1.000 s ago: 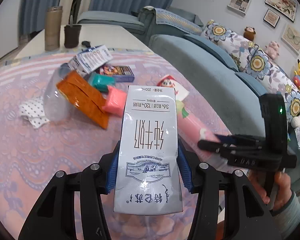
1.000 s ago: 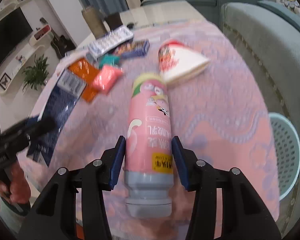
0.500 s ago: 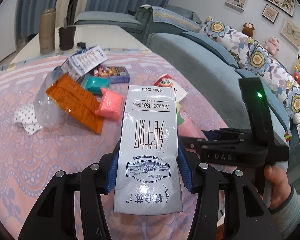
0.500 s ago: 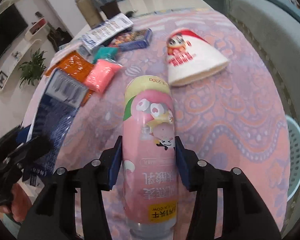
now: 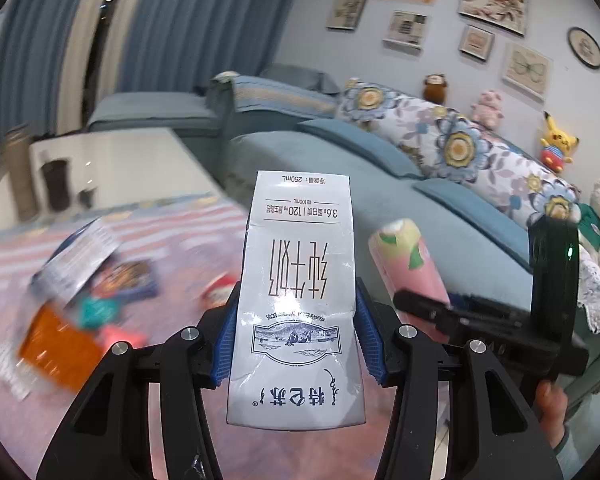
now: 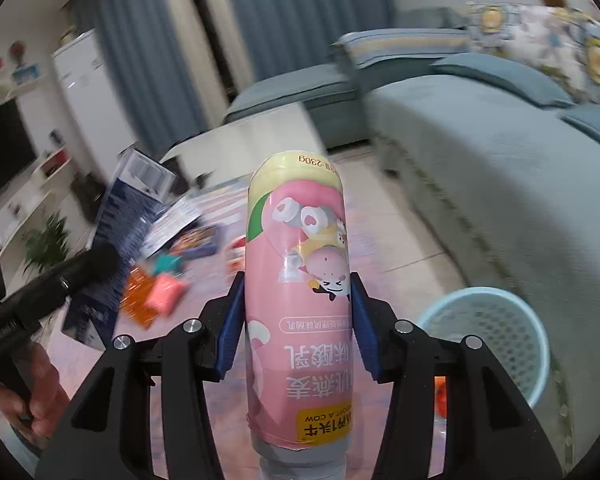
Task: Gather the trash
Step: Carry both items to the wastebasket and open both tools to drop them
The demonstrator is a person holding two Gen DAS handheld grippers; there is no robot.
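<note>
My left gripper is shut on a flattened white milk carton, lifted above the pink tablecloth. My right gripper is shut on a pink yoghurt bottle, held up with its grey cap toward the camera. In the left wrist view the pink bottle and the right gripper show at the right. In the right wrist view the milk carton's dark blue back and the left gripper show at the left. A light blue mesh bin stands on the floor at lower right.
Blurred litter lies on the table: an orange wrapper, a teal packet, a pink packet, a dark box and a white leaflet. A blue sofa runs along the right. A brown tumbler stands at the back.
Both grippers have risen off the table with their items and swung toward the sofa side. The bin has come further into the right wrist view; the table litter has dropped lower and blurred.
</note>
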